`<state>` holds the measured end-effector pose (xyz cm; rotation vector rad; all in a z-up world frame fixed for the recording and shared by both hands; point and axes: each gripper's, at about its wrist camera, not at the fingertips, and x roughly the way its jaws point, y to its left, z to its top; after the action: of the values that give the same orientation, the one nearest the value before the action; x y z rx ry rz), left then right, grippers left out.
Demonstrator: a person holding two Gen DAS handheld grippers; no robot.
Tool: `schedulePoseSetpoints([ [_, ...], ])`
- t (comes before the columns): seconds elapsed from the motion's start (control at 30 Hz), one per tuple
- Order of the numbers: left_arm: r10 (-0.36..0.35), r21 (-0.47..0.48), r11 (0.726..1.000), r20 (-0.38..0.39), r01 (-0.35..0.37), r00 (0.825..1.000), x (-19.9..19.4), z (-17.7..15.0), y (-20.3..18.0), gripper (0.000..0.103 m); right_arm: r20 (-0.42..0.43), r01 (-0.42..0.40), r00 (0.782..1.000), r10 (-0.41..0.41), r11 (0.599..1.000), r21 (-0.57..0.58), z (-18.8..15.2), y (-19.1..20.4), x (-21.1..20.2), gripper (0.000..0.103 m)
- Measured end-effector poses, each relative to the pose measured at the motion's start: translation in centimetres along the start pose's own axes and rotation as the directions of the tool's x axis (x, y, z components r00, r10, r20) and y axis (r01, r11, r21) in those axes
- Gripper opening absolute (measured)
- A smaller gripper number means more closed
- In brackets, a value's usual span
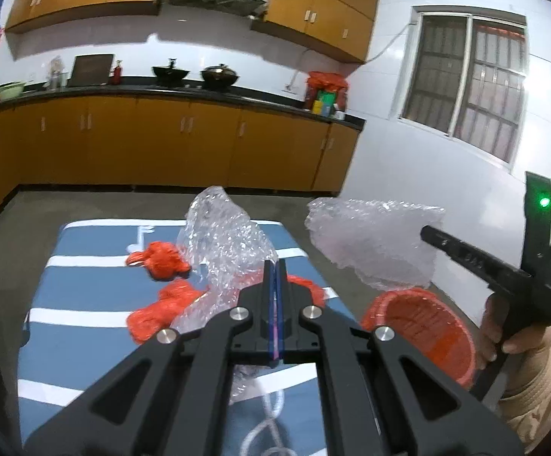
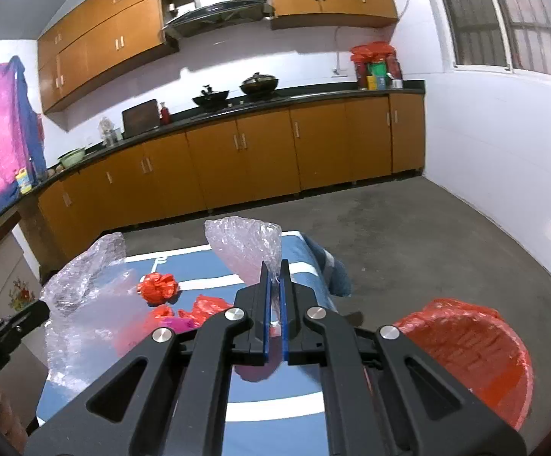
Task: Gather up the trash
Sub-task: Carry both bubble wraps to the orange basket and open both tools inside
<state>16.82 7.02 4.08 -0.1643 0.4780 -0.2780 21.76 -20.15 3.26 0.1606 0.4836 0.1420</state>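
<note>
Both tongs clamp bubble wrap; no readable labels.
Left tongs (image 1: 274, 266) pinch one sheet (image 1: 226, 235); right tongs (image 2: 274, 266) grip another (image 2: 249, 250) above red bin (image 2: 477, 357).

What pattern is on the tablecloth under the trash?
Blue tablecloth with white stripes and music notes; clearest in the left wrist view.

Orange kitchen cabinets (image 2: 260, 152), barred window (image 1: 469, 76)

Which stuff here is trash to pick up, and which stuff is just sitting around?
For the job: bubble wrap in the left gripper, bubble wrap in the right gripper, red crumpled scraps, red bin.

Just there: woks, window, striped tablecloth.
</note>
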Motion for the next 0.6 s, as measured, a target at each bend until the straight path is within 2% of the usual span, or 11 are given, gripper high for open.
schedulePoseSetpoints([
  [0.3,-0.114,0.060,0.992,-0.001,0.114,0.993,0.1,1.0,-5.1,0.003,0.009,0.058,0.998,-0.059,0.997,0.053,-0.4,-3.6,-2.1,0.004],
  [0.6,-0.242,0.109,0.963,-0.034,0.245,0.970,1.4,1.7,-11.2,0.003,0.011,0.134,0.991,-0.136,0.984,0.114,-1.1,-7.7,-4.0,0.004],
])
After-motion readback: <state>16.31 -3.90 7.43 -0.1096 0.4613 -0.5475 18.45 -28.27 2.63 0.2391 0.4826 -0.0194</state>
